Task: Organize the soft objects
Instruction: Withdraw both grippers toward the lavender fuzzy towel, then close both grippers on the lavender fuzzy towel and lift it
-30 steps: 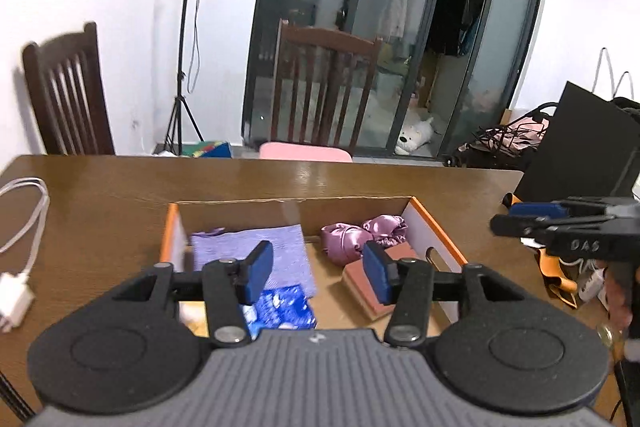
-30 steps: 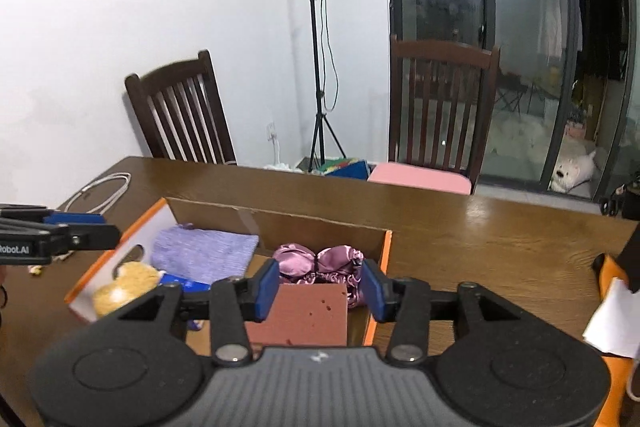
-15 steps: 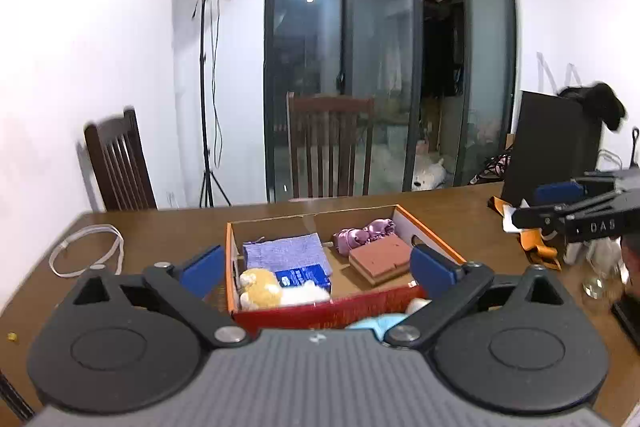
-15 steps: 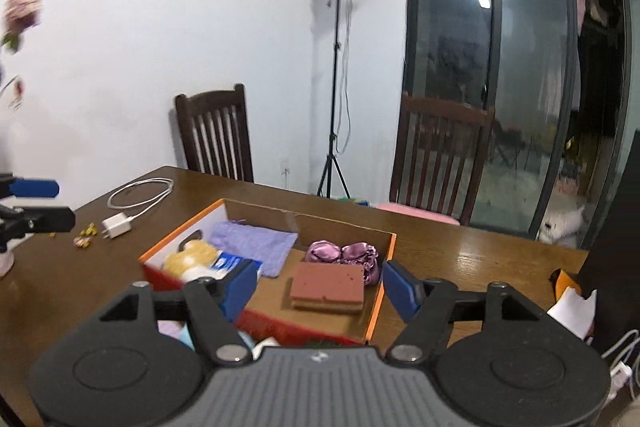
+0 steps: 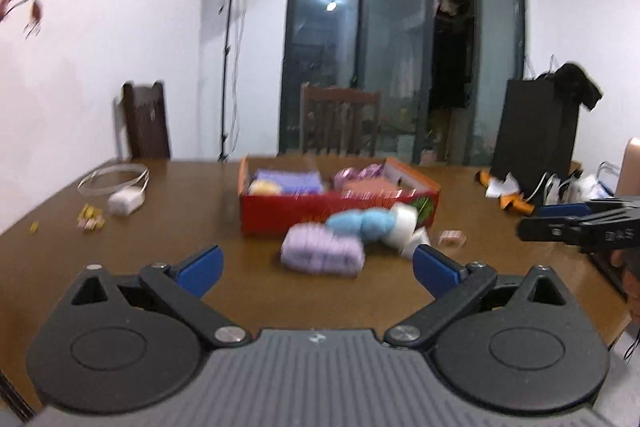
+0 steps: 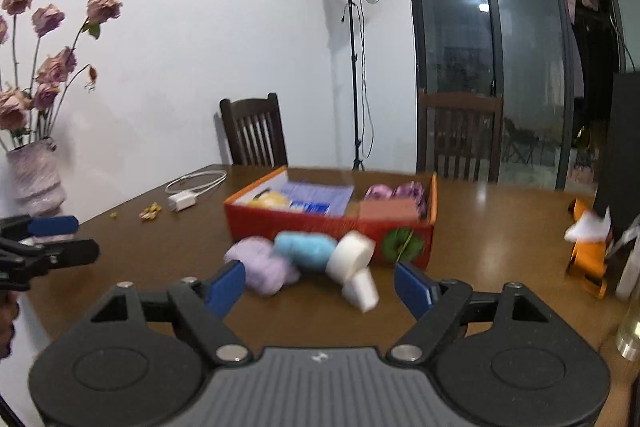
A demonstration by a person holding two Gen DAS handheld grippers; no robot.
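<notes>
On the brown wooden table (image 6: 500,227), a red-and-orange cardboard box (image 6: 320,223) is seen set back from the near edge, holding a folded lilac cloth (image 6: 320,193), a brick-coloured sponge block (image 6: 386,209), purple satin scrunchies (image 6: 400,191) and a yellow plush piece (image 6: 266,201). Just before its front wall, a lilac fluffy roll (image 6: 264,265), a pale blue fluffy roll (image 6: 306,247) and white foam cylinders (image 6: 354,259) are left lying together. The left gripper (image 5: 318,263) is held released with nothing between its blue pads, while the right gripper (image 6: 320,285) has just been opening, also empty
</notes>
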